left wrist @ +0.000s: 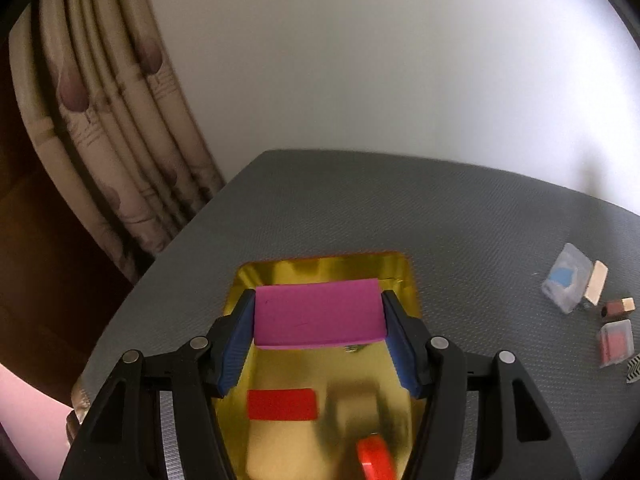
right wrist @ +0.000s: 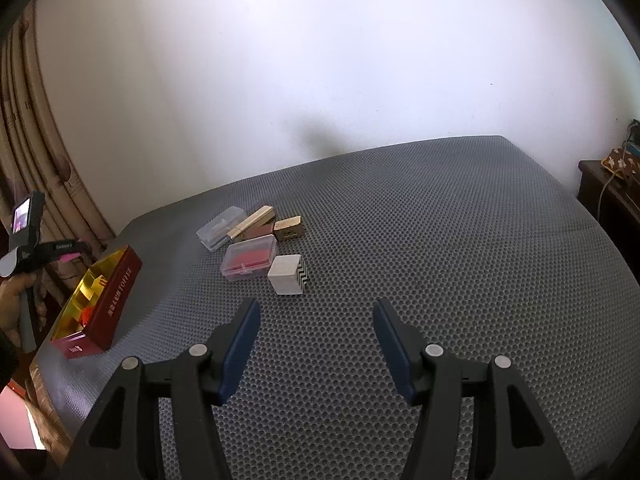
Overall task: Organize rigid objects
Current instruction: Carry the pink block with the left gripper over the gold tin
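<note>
A magenta block (left wrist: 318, 314) is clamped by the left gripper (left wrist: 319, 312) above the gold-lined tin (left wrist: 408, 280), at the mat's (right wrist: 440, 240) left edge. The right gripper (right wrist: 314, 322) is held agape, unloaded; 2 clear cases (right wrist: 250, 258) lie mid-mat.

Your left gripper (left wrist: 319, 312) holds a flat block (left wrist: 319, 315) between its fingers, right above the open tin (right wrist: 120, 288). Inside the tin, under the block, lie a small flat piece (left wrist: 282, 404) and a round thing (left wrist: 375, 458) nearer to you. The tin sits on the mat (right wrist: 440, 260) at its left edge. Well to the right of the tin is a little group of things: a clear box (right wrist: 220, 227) at the back, a stick (right wrist: 252, 222) beside it, a small block (right wrist: 289, 228) to the right, a second clear box (right wrist: 249, 258) in front, and a cube (right wrist: 288, 274) nearest your right gripper (right wrist: 316, 340), which hangs over bare mat.
</note>
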Action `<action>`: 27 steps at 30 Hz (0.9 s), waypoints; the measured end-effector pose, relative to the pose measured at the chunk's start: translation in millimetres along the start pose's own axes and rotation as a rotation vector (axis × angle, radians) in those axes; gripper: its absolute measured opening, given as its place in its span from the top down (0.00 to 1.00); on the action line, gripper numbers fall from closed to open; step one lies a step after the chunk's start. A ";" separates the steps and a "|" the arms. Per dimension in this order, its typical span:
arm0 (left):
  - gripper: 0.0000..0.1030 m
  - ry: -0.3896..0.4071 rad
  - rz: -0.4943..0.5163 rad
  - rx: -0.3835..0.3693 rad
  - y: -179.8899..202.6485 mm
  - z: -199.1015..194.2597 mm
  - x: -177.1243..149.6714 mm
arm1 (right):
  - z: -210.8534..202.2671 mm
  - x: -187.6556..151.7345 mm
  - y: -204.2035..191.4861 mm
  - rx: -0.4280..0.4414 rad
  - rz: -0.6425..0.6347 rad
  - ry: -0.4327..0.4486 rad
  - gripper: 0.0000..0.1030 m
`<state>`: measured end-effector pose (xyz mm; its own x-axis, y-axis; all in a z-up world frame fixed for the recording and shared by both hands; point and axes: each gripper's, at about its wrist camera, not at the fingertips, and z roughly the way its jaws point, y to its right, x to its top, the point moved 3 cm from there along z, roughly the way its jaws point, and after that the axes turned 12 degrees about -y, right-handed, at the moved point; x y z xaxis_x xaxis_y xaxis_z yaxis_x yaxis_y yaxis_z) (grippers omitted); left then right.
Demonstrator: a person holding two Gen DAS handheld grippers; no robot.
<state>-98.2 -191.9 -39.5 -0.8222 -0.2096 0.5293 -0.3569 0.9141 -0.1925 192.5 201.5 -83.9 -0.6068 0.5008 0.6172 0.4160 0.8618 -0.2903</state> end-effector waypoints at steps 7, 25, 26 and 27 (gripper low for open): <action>0.44 -0.139 -0.045 -0.047 -47.1 35.0 -2.3 | -0.1 1.6 -3.7 0.004 -0.013 -0.005 0.41; 0.44 -0.372 -0.040 -0.058 -32.3 100.0 -9.7 | -4.0 4.4 2.6 0.007 -0.002 -0.002 0.40; 0.44 -0.377 -0.037 -0.047 -31.5 103.1 -9.7 | -3.9 4.2 2.8 0.007 0.000 -0.002 0.40; 0.44 -0.379 -0.036 -0.043 -30.5 106.1 -9.5 | -3.8 3.8 3.0 0.008 0.002 -0.003 0.40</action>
<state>-126.5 -254.6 -126.3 -0.9180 -0.3482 0.1899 -0.3764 0.9157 -0.1405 194.0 205.7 -79.6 -0.6085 0.5025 0.6142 0.4116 0.8616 -0.2970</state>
